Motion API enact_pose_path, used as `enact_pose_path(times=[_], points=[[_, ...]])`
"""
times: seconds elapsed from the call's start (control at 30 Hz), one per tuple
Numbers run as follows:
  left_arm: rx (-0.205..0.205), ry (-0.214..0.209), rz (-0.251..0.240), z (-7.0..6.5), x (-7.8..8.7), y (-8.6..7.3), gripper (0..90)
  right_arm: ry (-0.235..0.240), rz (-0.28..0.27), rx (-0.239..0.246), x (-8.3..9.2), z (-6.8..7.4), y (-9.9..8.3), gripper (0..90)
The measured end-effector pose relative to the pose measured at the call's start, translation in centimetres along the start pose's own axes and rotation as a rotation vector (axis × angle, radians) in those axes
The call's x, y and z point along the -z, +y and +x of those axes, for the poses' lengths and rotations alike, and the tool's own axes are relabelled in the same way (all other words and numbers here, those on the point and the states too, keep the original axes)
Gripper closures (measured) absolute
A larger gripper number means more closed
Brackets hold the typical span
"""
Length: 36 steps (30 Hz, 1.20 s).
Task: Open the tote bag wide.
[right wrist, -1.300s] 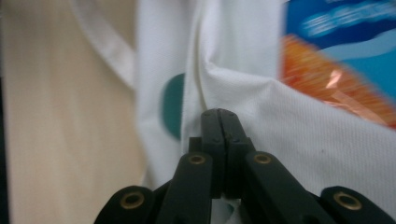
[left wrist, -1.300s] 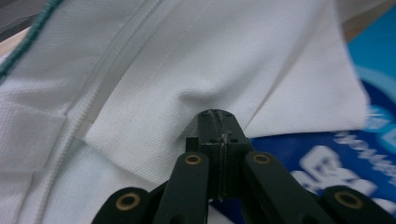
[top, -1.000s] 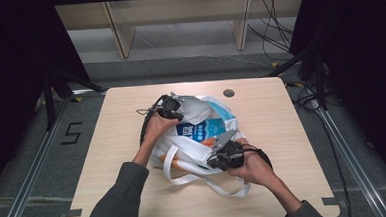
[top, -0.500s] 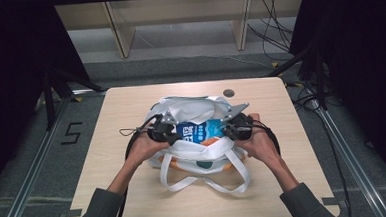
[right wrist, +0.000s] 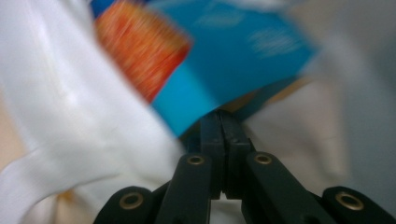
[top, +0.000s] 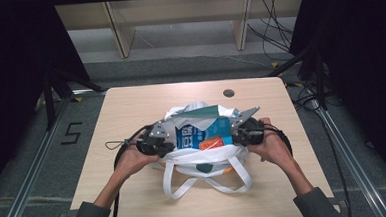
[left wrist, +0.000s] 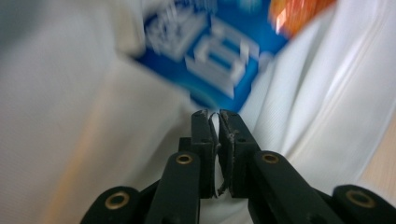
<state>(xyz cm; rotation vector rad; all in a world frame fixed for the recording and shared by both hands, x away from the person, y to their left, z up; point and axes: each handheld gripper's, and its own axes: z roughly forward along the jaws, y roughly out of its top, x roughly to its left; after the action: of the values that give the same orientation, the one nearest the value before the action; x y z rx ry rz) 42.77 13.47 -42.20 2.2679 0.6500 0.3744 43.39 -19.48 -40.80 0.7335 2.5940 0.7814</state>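
Nearest me, the white bag's (top: 204, 163) two handle loops trail flat on the table (top: 131, 106) toward my side, slack and unheld. Just beyond them both grippers sit level with each other on opposite flanks of the bag mouth, jaws pointing inward at one another. Left gripper (top: 164, 144): jaws pinching a thin fold of the bag's white rim, seen edge-on between the pads in the left gripper view (left wrist: 214, 128). Right gripper (top: 236, 136): jaws pressed fully together; in the right gripper view (right wrist: 219, 126) the tips are tucked against fabric beneath the blue pack, but blur keeps me from saying whether any cloth is caught between them. Between the two grippers lies the blue pack (top: 202, 134), long axis running left to right, straight along the line joining the jaws, with an orange packet (top: 213, 144) just beside it toward the right. Neither gripper is clearly nearer; the load sits about midway. My read: the mouth is being stretched sideways, so any next pull works along that same left-right line. Farther off, a green-and-white piece (top: 201, 110) stands up at the bag's back rim.
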Motion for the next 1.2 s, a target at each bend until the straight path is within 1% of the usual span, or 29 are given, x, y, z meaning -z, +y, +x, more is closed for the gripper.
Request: enact_pose_path(times=[0.03,0.07,0.1,0.13,0.17,0.2,0.23,0.27,0.3,0.33,0.37,0.4,0.43,0.47,0.5,0.53,0.57,0.6,0.63,0.77,0.8,0.83,0.9,0.93,1.03,1.07,1.1,1.17,1.2], points=[[0.030,0.019,-0.013,0.2,0.3,0.6,84.4,-0.015,-0.037,-0.015,0.4,-0.5,0.2,90.0],[0.020,0.051,-0.054,1.0,0.4,1.2,84.5,0.000,-0.107,-0.046,0.9,-0.9,0.6,90.0],[0.020,0.051,-0.054,1.0,0.4,1.2,84.6,0.000,-0.107,-0.046,0.9,-0.9,0.6,90.0],[0.054,0.090,-0.102,2.2,0.4,2.1,84.8,-0.039,-0.197,-0.057,1.7,-1.7,1.4,90.0],[0.054,0.090,-0.102,2.2,0.4,2.1,84.7,-0.039,-0.197,-0.057,1.7,-1.7,1.4,90.0],[0.108,0.130,-0.144,3.3,0.3,2.5,85.1,-0.022,-0.290,-0.063,2.1,-2.4,2.4,90.0],[0.108,0.130,-0.144,3.3,0.3,2.5,85.0,-0.022,-0.290,-0.063,2.1,-2.4,2.4,90.0],[0.114,0.148,-0.145,3.9,0.2,2.5,85.0,-0.024,-0.337,-0.064,1.9,-2.7,2.6,90.0],[0.127,0.177,-0.127,4.8,-0.2,2.2,85.4,-0.037,-0.382,-0.101,1.6,-3.6,3.0,90.0],[0.127,0.177,-0.127,4.8,-0.2,2.2,85.9,-0.050,-0.362,-0.115,1.3,-4.2,3.0,90.0],[0.148,0.188,-0.118,5.5,-0.6,1.7,86.8,-0.099,-0.333,-0.112,0.5,-5.0,2.8,90.0],[0.198,0.198,-0.098,6.8,-1.4,0.4,87.4,-0.138,-0.290,-0.120,-0.4,-5.8,2.4,90.0],[0.221,0.194,-0.088,7.3,-1.9,-0.3,88.7,-0.131,-0.229,-0.152,-1.2,-6.5,1.8,90.0],[0.221,0.194,-0.088,7.3,-1.9,-0.3,89.0,-0.131,-0.229,-0.152,-1.2,-6.5,1.8,90.0],[0.219,0.178,-0.043,8.1,-2.3,-1.3,89.0,-0.148,-0.207,-0.165,-2.3,-6.9,1.3,90.0],[0.243,0.172,-0.056,8.2,-2.7,-1.7,89.2,-0.168,-0.153,-0.156,-3.4,-7.3,0.7,90.0],[0.286,0.149,-0.072,8.5,-3.1,-2.3,89.3,-0.133,-0.137,-0.191,-4.5,-7.8,0.0,90.0],[0.286,0.149,-0.072,8.5,-3.1,-2.3,89.3,-0.133,-0.137,-0.191,-4.5,-7.8,0.0,90.0],[0.271,0.155,-0.052,8.6,-3.3,-2.2,89.4,-0.123,-0.136,-0.236,-5.8,-8.3,-0.7,90.0],[0.279,0.168,0.001,8.7,-3.9,-2.7,89.5,-0.091,-0.059,-0.282,-7.5,-8.2,-1.5,90.0],[0.289,0.170,0.014,8.6,-4.3,-3.2,89.6,-0.046,-0.037,-0.297,-9.0,-7.8,-2.7,90.0],[0.284,0.167,0.015,8.6,-4.3,-3.2,89.6,-0.039,-0.057,-0.303,-9.7,-7.6,-3.3,90.0],[0.286,0.179,0.018,8.4,-4.3,-3.1,89.6,-0.027,-0.066,-0.320,-9.8,-7.3,-3.5,90.0],[0.285,0.187,0.022,8.2,-4.1,-2.7,89.4,-0.066,-0.052,-0.306,-9.1,-7.0,-3.1,90.0],[0.284,0.177,0.002,7.8,-3.2,-2.1,86.9,-0.084,-0.059,-0.282,-7.2,-7.2,-2.4,90.0],[0.256,0.173,-0.022,6.9,-2.4,-1.5,83.4,-0.113,-0.137,-0.276,-5.1,-7.5,-1.6,90.0],[0.246,0.175,-0.037,6.4,-2.0,-1.1,82.5,-0.085,-0.131,-0.275,-4.1,-7.5,-1.2,90.0],[0.278,0.130,-0.116,5.5,-1.9,-0.4,82.6,-0.068,-0.197,-0.260,-2.4,-7.0,-0.2,90.0],[0.268,0.105,-0.115,5.1,-1.9,-0.1,82.5,-0.047,-0.221,-0.240,-1.8,-6.6,0.3,90.0]])
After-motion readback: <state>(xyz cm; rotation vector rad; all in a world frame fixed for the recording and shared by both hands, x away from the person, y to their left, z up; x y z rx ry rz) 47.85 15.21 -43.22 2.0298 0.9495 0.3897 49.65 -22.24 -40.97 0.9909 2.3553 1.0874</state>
